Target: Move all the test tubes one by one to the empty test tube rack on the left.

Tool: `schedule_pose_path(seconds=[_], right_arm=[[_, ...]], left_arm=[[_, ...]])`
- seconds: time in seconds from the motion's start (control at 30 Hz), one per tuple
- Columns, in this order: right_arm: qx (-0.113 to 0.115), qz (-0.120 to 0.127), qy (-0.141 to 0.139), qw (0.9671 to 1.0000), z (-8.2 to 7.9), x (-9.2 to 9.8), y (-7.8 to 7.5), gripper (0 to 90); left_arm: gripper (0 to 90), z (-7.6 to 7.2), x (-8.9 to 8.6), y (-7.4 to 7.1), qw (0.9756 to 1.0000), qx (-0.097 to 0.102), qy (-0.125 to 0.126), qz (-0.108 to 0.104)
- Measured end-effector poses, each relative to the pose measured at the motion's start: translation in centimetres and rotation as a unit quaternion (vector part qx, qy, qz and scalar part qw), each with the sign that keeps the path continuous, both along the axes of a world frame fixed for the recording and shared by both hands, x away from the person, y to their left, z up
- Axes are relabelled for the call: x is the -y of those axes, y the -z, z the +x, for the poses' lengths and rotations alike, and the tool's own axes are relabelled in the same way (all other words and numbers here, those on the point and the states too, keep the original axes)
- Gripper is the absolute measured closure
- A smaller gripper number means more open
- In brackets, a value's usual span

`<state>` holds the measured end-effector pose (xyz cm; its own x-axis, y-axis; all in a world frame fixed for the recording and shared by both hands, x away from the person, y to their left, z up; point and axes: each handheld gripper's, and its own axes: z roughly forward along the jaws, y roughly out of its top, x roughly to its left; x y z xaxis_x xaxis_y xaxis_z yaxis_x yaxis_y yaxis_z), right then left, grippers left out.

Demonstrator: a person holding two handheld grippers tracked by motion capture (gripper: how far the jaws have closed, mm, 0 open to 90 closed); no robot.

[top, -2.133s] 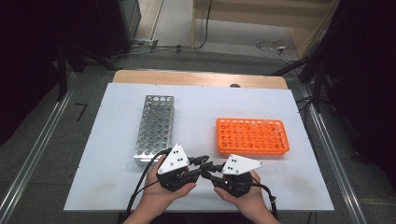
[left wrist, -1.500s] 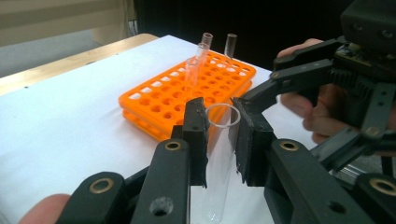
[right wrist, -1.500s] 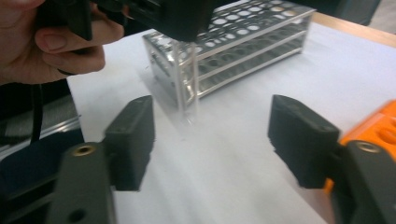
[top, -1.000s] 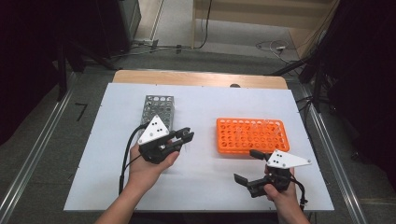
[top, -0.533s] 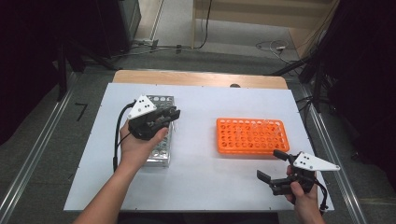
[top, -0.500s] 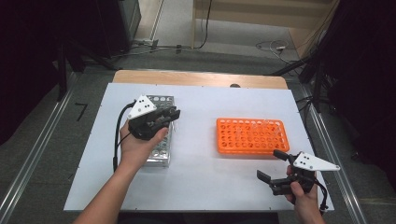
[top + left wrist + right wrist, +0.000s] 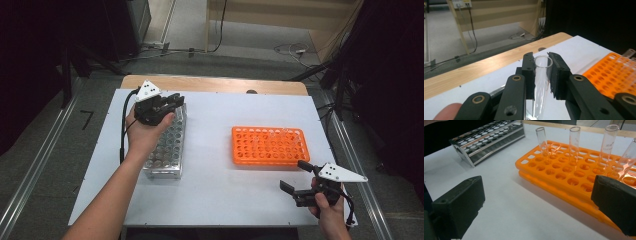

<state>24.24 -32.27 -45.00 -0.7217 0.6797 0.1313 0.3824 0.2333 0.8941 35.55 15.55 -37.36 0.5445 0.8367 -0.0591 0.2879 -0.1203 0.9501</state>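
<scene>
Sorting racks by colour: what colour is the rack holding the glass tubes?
Orange rack; clearest in the right gripper view.

White table (image 7: 220,190): metal rack (image 7: 167,150) left, orange rack (image 7: 268,146) right.

A clear glass tube (image 7: 541,82), an orange rack (image 7: 269,146), a silver metal rack (image 7: 167,150), a white table (image 7: 225,195).

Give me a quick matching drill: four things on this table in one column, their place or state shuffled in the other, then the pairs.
Things:
1. left gripper
2. right gripper
3. orange rack
4. metal rack

Place or state:
A. holds several upright glass tubes
B. jaws wide apart, nothing between them
C. lies under the left hand
D. shut on a glass tube

Pairs: 1-D, 2-B, 3-A, 4-C
</scene>
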Motion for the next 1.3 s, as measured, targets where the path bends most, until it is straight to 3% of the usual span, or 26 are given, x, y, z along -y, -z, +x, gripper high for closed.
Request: schedule_pose_path(seconds=[0.27, 0.63, 1.03, 1.3], right_arm=[[-0.001, -0.001, -0.002, 1.0, 0.0, -0.1, 0.1, 0.0], [-0.004, 0.002, -0.002, 1.0, 0.0, 0.0, 0.2, 0.0], [-0.003, 0.011, -0.007, 0.9999, -0.1, 0.1, 0.1, 0.0], [-0.002, 0.013, -0.006, 0.9999, -0.1, 0.2, 0.1, 0.0]], left_arm=[[76.0, 3.1, 0.3, 0.3, 0.9997, 0.006, -0.021, 0.002], [76.0, 6.3, -0.1, 2.0, 0.9981, -0.007, -0.061, -0.008], [75.9, 7.3, 0.4, 4.1, 0.9972, -0.025, -0.069, 0.018], [75.7, 7.5, 0.7, 5.2, 0.9948, -0.058, -0.072, 0.043]])
